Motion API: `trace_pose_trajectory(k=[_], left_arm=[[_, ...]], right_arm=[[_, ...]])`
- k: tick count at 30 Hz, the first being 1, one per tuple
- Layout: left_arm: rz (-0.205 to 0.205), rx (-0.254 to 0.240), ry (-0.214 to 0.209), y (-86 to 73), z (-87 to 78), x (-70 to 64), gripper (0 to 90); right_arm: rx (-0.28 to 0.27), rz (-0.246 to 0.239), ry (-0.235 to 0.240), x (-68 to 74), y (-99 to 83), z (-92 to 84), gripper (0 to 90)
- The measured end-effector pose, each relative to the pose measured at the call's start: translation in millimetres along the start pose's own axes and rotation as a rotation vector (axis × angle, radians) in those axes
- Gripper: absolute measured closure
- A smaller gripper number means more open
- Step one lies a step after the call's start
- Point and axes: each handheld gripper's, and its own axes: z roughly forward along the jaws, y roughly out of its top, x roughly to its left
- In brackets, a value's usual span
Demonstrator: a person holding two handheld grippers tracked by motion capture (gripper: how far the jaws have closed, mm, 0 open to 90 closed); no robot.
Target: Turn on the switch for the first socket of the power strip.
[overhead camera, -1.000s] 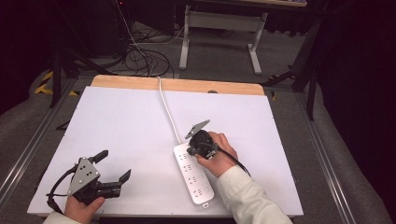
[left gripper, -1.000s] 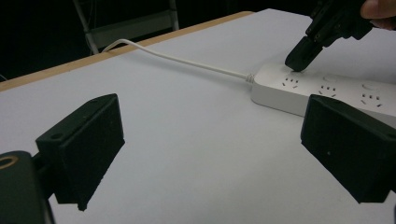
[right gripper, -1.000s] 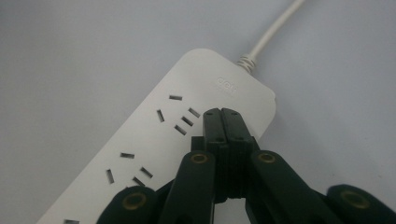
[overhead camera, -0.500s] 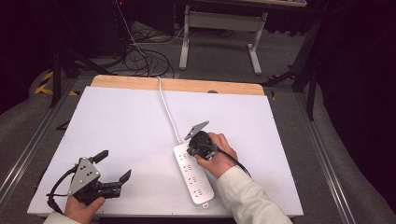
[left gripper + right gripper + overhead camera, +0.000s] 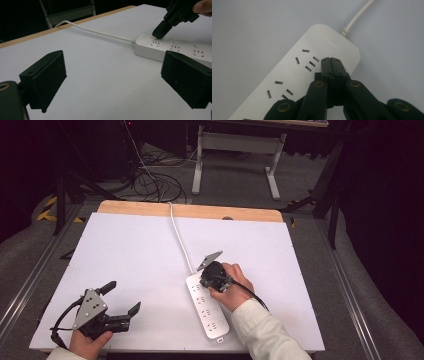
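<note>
We see one white power strip (image 5: 207, 304) flat on the white table (image 5: 125, 255), right of centre toward the near edge, with one white cord (image 5: 180, 241) running from its far end over the wooden far edge (image 5: 150, 210). No containers on the table. Two grippers. Right gripper (image 5: 206, 279), in the person's right hand (image 5: 231, 290), has its jaws clenched together with nothing between them; the tips press on the strip's top face at its cord end, next to the first socket group, just below the embossed logo in the right gripper view. We count three socket groups in the high view, though the hand may cover part of the strip. Left gripper (image 5: 120, 301), in the left hand (image 5: 90, 341), sits near the table's near-left corner, jaws released and wide apart, holding nothing, well apart from the strip.
</note>
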Motion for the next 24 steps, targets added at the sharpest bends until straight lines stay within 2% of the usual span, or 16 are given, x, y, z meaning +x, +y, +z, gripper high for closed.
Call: trace_pose_trajectory(k=[4, 10, 15, 24], left_arm=[[0.0, -0.001, 0.001, 0.0, -0.1, -0.2, 6.6], [0.005, 0.0, 0.001, 0.0, 0.3, -0.3, 6.6], [0.003, 0.001, 0.001, 0.0, 0.1, -0.7, 6.6], [0.006, 0.0, 0.002, 0.0, 0.3, -0.5, 6.6]], right_arm=[[0.001, 0.012, 0.01, -1.7, -0.3, 0.1, 90.0], [0.003, 0.013, -0.011, 1.5, 0.0, 0.6, 90.0], [0.002, 0.026, 0.011, -1.7, -0.7, 0.6, 90.0], [0.0, 0.032, 0.015, -2.6, -1.3, 1.0, 90.0]])
